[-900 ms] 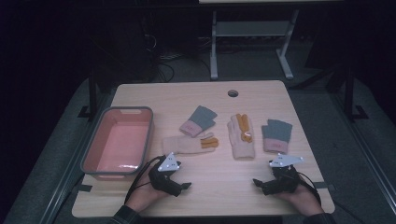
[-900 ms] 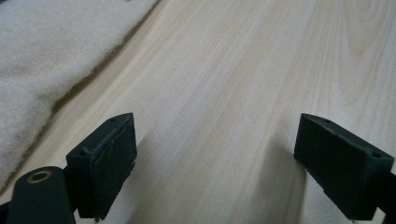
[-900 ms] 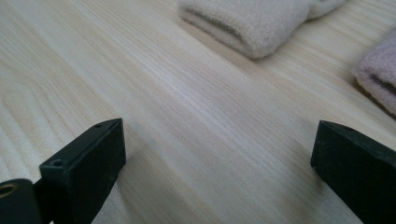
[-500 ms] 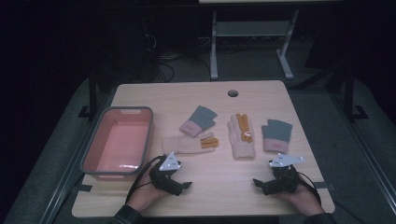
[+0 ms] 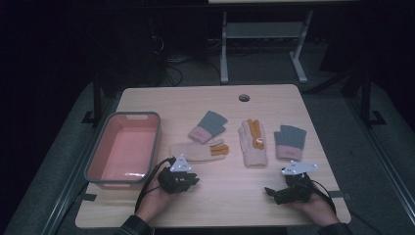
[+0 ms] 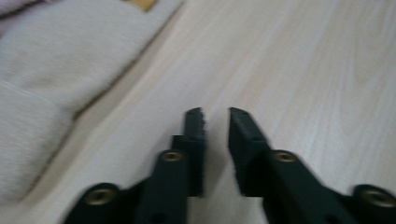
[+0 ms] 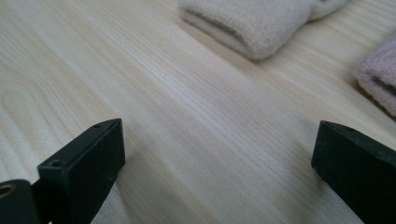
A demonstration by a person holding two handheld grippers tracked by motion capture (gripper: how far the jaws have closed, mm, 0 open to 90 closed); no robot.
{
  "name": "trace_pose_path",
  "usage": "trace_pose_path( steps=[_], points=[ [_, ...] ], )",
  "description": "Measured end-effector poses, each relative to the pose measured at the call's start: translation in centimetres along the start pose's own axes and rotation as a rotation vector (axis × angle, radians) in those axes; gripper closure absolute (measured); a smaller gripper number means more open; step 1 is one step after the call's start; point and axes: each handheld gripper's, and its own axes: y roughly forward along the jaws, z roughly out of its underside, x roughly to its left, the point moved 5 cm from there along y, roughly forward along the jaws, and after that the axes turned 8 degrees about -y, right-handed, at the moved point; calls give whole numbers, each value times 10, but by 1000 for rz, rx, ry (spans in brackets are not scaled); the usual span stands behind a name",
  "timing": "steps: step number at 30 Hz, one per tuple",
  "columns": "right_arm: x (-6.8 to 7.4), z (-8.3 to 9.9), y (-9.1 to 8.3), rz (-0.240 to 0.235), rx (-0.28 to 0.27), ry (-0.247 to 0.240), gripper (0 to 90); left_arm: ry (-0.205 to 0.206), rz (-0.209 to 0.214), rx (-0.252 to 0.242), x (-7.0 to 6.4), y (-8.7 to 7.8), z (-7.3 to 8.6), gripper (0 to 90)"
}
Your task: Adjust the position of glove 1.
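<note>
The left gripper (image 5: pixel 192 179) is resting nearly clenched and empty beside the cream glove (image 5: pixel 198 151); the right gripper (image 5: pixel 274 192) is gaping. Soft knit is risking a snag or partial pinch.

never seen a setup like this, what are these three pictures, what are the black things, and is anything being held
A person sits at a wooden table, each hand holding a two-jaw gripper. The wide picture comes from a camera above; the close-ups come from cameras riding on each gripper, looking along its black jaws. The left gripper has its jaws nearly together on nothing; the right gripper is wide open. Both are empty. On the table lie a pink bin, two cream gloves and two grey-and-pink fingerless ones.
</note>
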Motion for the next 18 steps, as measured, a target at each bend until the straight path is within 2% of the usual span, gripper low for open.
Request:
trace_pose_path(
  steps=[6,13,18],
  points=[
    [0,0,0,0,1,0,25,-46,-47,-25,8,-4,-13,895],
    [0,0,0,0,0,0,25,-66,-74,-50,18,-8,-28,895],
    [0,0,0,-1,0,1,25,-78,-109,-62,26,-4,-42,895]
  ],
)
